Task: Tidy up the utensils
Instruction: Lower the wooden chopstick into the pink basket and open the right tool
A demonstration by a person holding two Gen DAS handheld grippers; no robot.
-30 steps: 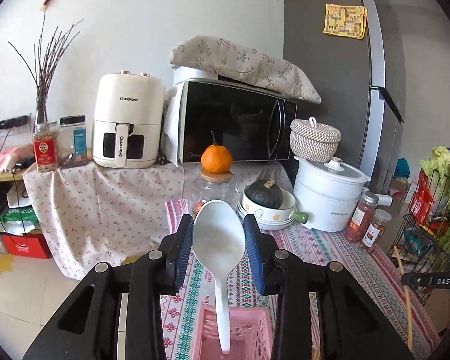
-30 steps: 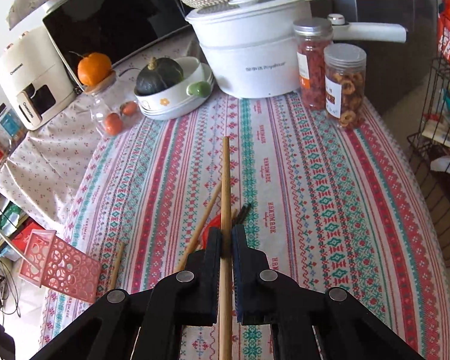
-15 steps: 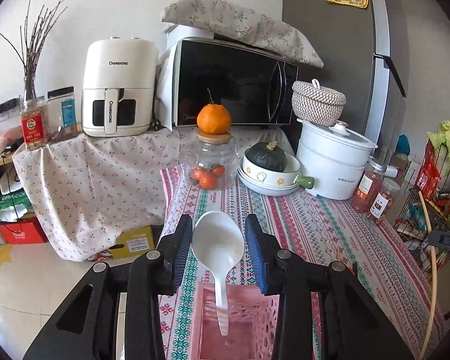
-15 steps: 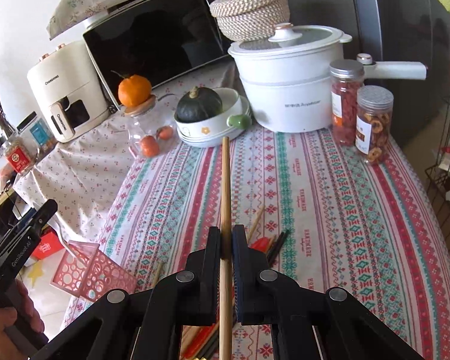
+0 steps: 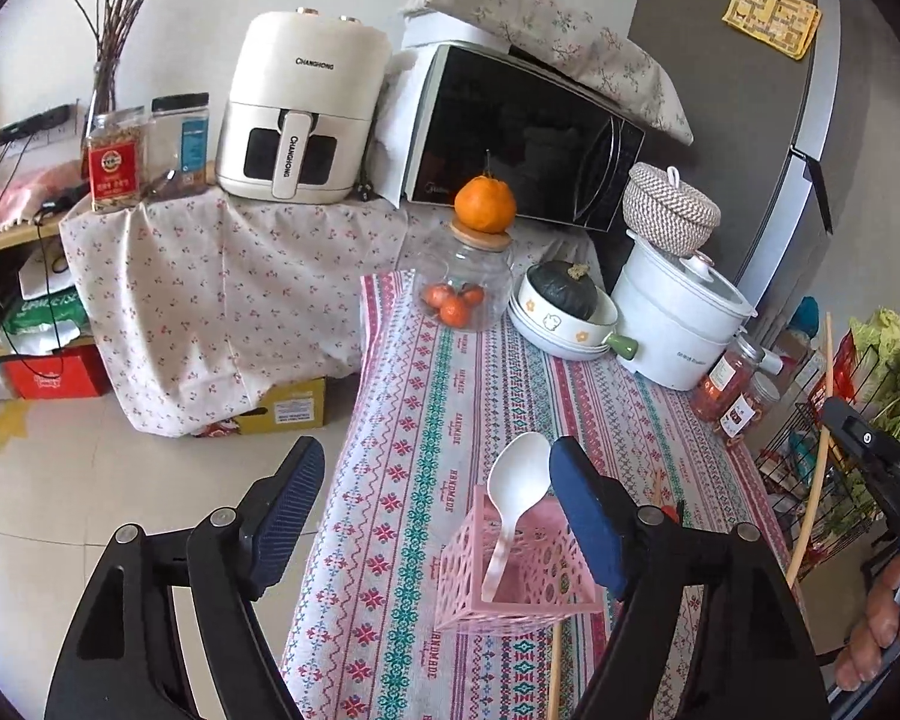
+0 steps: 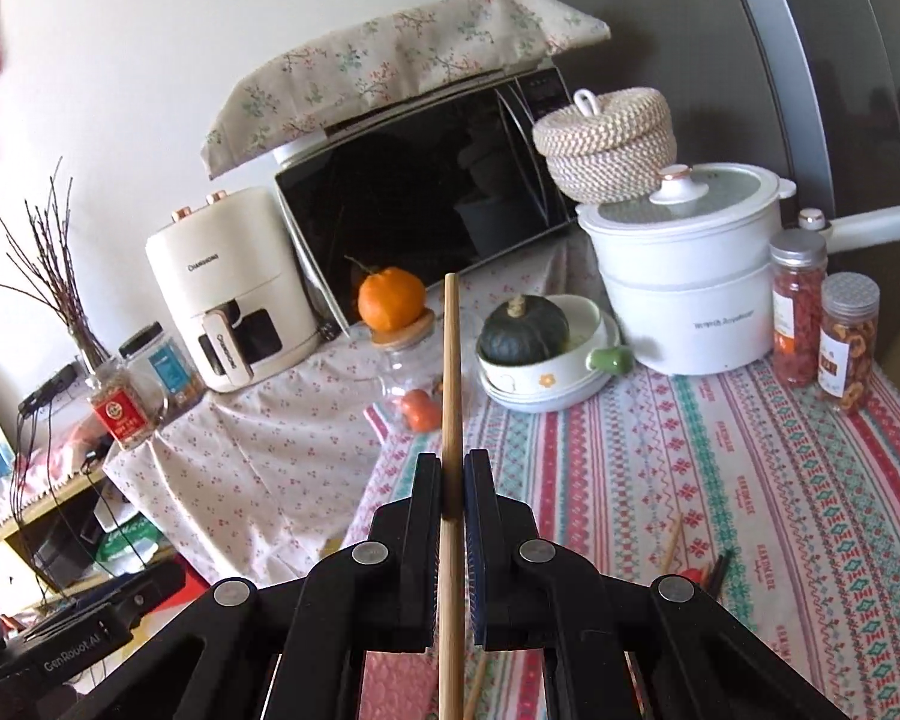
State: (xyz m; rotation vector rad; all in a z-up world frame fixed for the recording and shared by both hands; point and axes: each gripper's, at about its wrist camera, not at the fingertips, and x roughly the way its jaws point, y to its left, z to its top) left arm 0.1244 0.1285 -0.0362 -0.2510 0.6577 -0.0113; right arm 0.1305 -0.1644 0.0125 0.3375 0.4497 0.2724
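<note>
Striped cloth covers the surface [image 5: 570, 396], with a microwave [image 5: 528, 138] and white pot [image 5: 678, 324] at the back. From the left wrist, the left gripper [image 5: 435, 483] is opening its fingers, and the white spoon [image 5: 516, 498] stands free in the pink basket [image 5: 516, 576], so that step looks done. From the right wrist, the right gripper [image 6: 453, 483] has its fingers pinching a wooden chopstick [image 6: 450, 372] above the surface. Next, I think, it must tip the chopstick down into the basket.
</note>
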